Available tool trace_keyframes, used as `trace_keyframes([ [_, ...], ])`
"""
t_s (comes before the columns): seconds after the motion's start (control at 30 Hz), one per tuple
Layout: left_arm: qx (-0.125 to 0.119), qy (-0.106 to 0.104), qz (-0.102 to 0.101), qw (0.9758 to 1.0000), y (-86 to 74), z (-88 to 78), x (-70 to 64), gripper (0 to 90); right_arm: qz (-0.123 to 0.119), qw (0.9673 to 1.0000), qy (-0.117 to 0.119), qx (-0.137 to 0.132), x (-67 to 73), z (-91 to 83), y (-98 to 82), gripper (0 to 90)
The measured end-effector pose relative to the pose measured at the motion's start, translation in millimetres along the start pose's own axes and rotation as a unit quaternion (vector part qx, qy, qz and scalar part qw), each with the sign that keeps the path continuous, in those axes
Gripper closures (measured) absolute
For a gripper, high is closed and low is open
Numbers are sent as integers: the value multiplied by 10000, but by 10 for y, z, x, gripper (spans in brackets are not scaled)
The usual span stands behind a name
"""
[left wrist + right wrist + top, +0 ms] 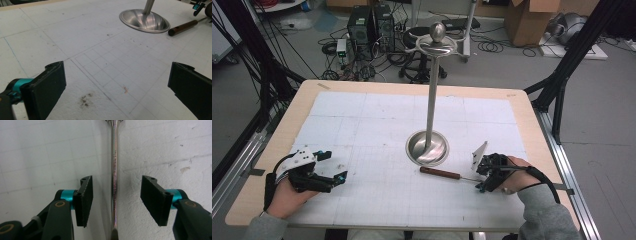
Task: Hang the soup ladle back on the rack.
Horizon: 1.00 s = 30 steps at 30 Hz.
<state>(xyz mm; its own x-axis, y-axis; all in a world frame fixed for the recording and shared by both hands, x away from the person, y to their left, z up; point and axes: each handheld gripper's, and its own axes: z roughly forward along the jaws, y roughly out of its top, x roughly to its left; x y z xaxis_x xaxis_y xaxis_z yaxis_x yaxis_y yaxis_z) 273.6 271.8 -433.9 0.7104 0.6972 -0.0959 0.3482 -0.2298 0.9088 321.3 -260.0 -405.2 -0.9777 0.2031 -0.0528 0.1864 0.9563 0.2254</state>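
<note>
Black pads of the right tongs [115,202] stand on both sides of a thin metal rod, part open and not yet touching it. That rod belongs to a tool [447,174] with a brown wooden handle, lying flat on the surface [362,115] near the silver stand [428,148]. Its long line runs straight away from the right tongs, toward the left. The left tongs [343,176] are wide open, hold nothing, and sit well apart from the tool.

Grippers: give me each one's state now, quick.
Left gripper: open, nothing between its jaws.
Right gripper: open, jaws either side of the thin shiny metal shaft of the wooden-handled tool, pads not touching it.
</note>
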Motion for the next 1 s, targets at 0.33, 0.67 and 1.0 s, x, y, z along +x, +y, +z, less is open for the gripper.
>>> trace_keyframes([
  [0.33,5,-20,5,10000,-1,3,-2,22,-60,9998,-37,207,18,5,-17,669],
  [0.67,15,-43,-10,10000,0,-1,-2,22,14,9997,113,233,23,-4,-73,764],
  [1.0,90,-69,-29,9999,-6,14,-4,22,-40,9998,63,169,31,-5,-93,843],
])
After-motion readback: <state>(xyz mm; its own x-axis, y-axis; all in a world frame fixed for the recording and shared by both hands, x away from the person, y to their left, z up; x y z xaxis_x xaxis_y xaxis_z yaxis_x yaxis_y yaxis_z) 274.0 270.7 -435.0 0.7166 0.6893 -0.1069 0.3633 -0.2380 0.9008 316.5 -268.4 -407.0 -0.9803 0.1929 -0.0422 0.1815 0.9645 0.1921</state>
